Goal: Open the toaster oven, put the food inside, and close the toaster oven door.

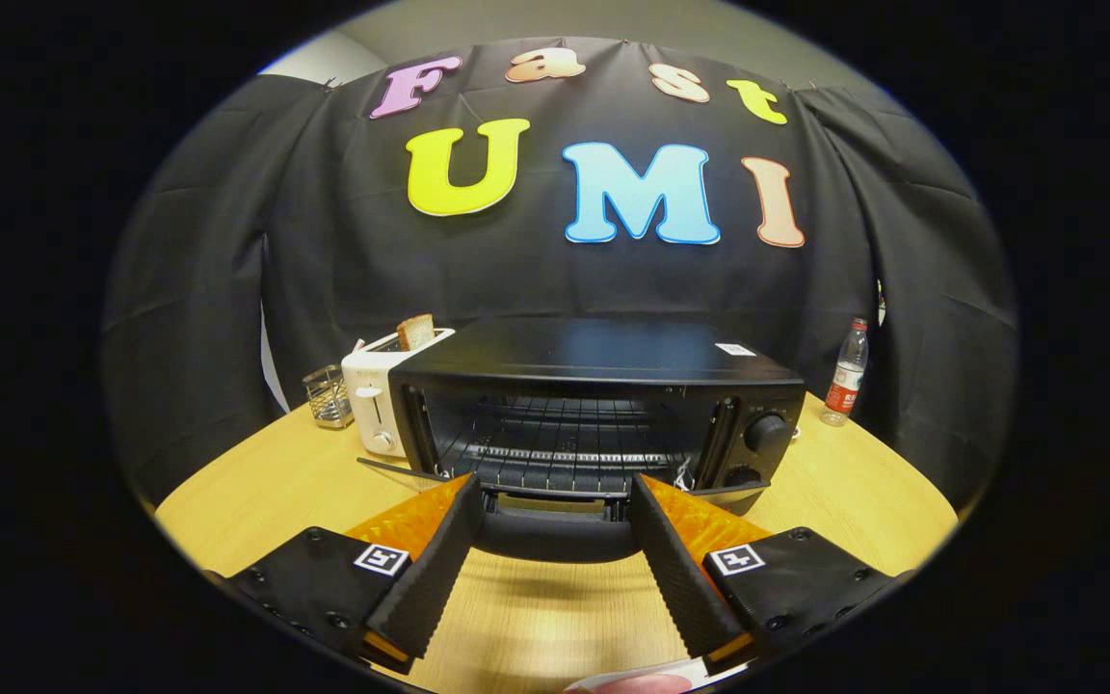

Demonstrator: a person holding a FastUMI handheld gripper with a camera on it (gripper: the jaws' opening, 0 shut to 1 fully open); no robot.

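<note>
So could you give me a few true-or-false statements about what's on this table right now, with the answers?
1. The oven door is down, open. True.
2. The gripper is shut on the door handle. False: its fingers are spread apart, with the handle between them and neither finger clearly pressing on it.
3. A slice of bread stands in the white toaster beside the oven. True.
4. Food already lies on the oven rack. False: the rack looks bare.
5. A bottle stands on the table on the oven's knob side. True.
</note>
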